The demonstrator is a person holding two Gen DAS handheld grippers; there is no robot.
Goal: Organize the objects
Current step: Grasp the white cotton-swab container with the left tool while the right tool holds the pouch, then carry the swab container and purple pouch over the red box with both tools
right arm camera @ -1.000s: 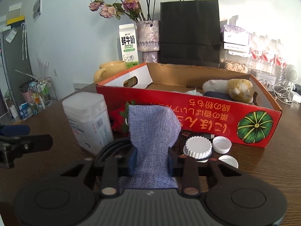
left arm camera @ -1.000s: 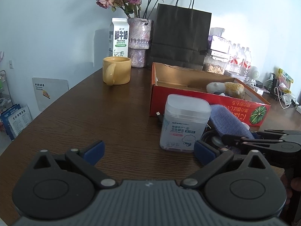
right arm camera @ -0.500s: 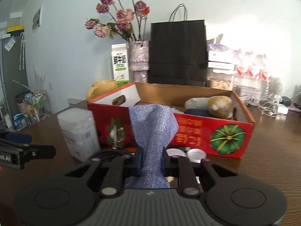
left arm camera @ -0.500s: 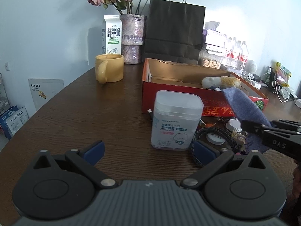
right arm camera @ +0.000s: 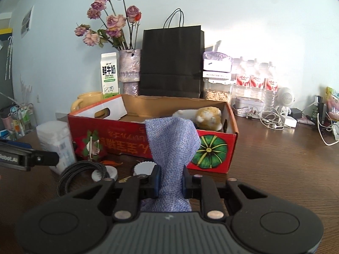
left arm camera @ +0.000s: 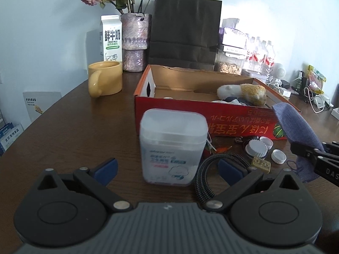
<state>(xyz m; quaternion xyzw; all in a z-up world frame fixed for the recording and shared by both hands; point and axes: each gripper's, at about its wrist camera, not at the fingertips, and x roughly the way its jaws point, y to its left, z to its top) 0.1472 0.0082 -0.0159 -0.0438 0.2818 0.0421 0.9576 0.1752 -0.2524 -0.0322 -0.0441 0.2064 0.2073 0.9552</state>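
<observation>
My right fingers (right arm camera: pixel 169 178) pinch the blue cloth pouch (right arm camera: pixel 172 139), upright above the counter (right arm camera: pixel 275 158) just before the red box (right arm camera: pixel 211 158) lying ahead, while my left fingers (left arm camera: pixel 167 167) stand open toward the swab jar (left arm camera: pixel 172 146).

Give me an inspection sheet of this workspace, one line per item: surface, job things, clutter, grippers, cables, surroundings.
Surface: dark wood table.
Job things: blue cloth held up before the red box; plush toy inside the box; swab tub upright on the table.
Clutter: white caps, small tag.
Grippers: left gripper open, around the tub; right gripper shut on the cloth.
Cables: braided cord coiled beside the tub; earphones far right.
Surroundings: mug, milk carton, vase, black bag, water bottles.
</observation>
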